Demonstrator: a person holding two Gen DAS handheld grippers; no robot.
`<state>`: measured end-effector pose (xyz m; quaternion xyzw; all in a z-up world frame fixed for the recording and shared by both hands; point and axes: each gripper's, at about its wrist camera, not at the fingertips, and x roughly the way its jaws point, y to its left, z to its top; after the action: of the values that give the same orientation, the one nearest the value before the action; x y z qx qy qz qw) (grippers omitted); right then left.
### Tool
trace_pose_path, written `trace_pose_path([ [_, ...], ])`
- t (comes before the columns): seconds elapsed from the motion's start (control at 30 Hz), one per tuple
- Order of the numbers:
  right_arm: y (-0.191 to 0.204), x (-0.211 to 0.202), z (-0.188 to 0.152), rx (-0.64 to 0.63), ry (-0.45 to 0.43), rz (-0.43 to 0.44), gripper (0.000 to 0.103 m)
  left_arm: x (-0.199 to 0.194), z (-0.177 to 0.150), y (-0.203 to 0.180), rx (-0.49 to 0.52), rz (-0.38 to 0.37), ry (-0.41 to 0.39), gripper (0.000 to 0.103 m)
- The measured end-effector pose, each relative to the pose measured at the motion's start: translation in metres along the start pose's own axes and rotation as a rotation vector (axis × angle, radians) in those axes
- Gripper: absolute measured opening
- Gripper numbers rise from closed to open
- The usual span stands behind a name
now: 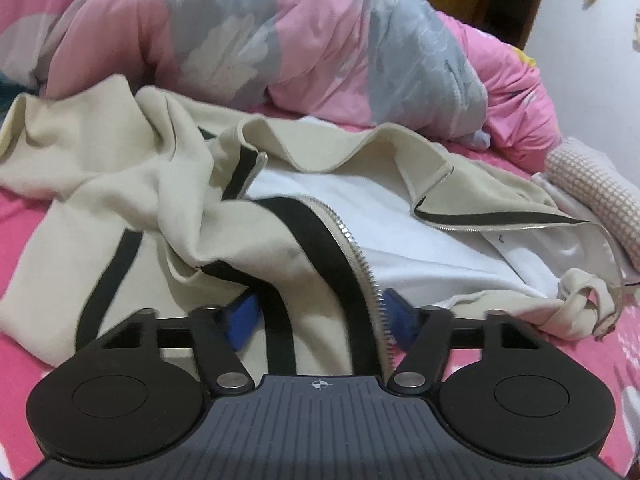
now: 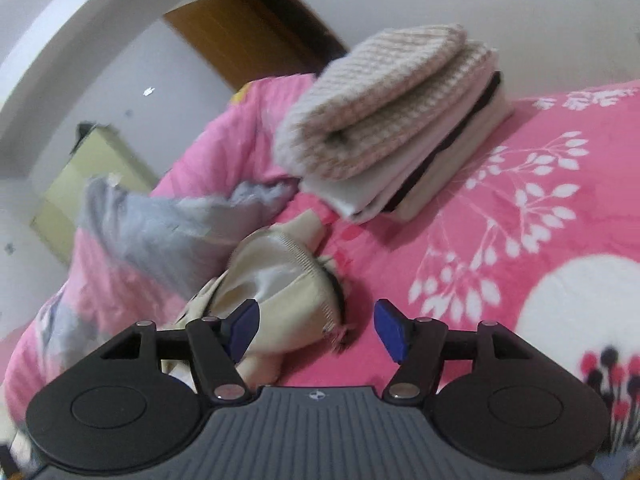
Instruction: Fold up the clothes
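Your left gripper sits directly over the near hem of the beige zip jacket. The blue pads stand apart on either side of the left front panel and its zipper; whether they already press the cloth cannot be told, since fabric covers most of both pads. No earlier look to compare.

Key relation — the jacket lies unzipped and crumpled on the pink bedsheet, its long axis running away from the left gripper toward the quilt, with the white lining exposed between the two fronts. The left hand is the nearer one to the hem.

Your right gripper has its jaws apart with nothing between them. A beige cuff or corner of the jacket lies just beside its left pad, partly in front of it — probably touching, not gripped.

Surroundings: a stack of folded clothes rests well beyond the right gripper, clear of the jacket. The bunched quilt crowds the jacket's far side; judged likely to hinder laying it flat. Frame blurred on the right.
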<state>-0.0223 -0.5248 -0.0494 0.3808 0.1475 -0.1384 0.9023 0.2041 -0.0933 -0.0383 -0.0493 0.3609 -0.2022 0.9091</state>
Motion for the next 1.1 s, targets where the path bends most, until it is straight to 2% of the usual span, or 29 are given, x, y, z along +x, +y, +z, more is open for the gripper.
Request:
trace_pose_path([
  [0.03,0.003,-0.003,-0.002,-0.015,0.011,0.020,0.066,0.000,-0.001,0.001,-0.005,0.009,0.000,0.051],
  [0.1,0.012,-0.001,-0.014,-0.040,0.059,0.064,0.066,-0.003,-0.002,0.005,-0.018,0.026,0.000,0.028],
  [0.17,0.022,0.006,-0.028,-0.056,0.113,0.102,0.066,-0.007,-0.002,0.011,-0.038,0.040,-0.004,0.012],
  [0.3,0.040,0.023,-0.057,-0.058,0.234,0.180,0.066,-0.038,0.005,0.037,-0.063,0.058,-0.063,0.008],
  [0.37,0.051,0.028,-0.068,-0.068,0.276,0.208,0.066,-0.059,0.009,0.053,-0.078,0.066,-0.099,0.008],
  [0.5,0.068,0.032,-0.083,-0.093,0.325,0.245,0.066,-0.103,0.023,0.090,-0.107,0.134,-0.210,0.008],
  [0.63,0.076,0.032,-0.088,-0.100,0.338,0.252,0.066,-0.147,0.042,0.125,-0.121,0.241,-0.301,0.008],
  [0.77,0.076,0.032,-0.085,-0.093,0.343,0.247,0.066,-0.169,0.065,0.154,-0.105,0.377,-0.377,0.007],
  [0.83,0.076,0.032,-0.085,-0.081,0.348,0.250,0.066,-0.169,0.076,0.170,-0.120,0.419,-0.391,0.007],
  [0.93,0.077,0.033,-0.085,-0.082,0.353,0.240,0.066,-0.151,0.088,0.200,-0.155,0.430,-0.312,0.011],
  [1.03,0.080,0.035,-0.079,-0.067,0.365,0.237,0.066,-0.135,0.085,0.220,-0.255,0.393,-0.204,0.029],
  [1.1,0.091,0.036,-0.063,-0.081,0.324,0.258,0.066,-0.136,0.075,0.225,-0.297,0.393,-0.209,0.050],
])
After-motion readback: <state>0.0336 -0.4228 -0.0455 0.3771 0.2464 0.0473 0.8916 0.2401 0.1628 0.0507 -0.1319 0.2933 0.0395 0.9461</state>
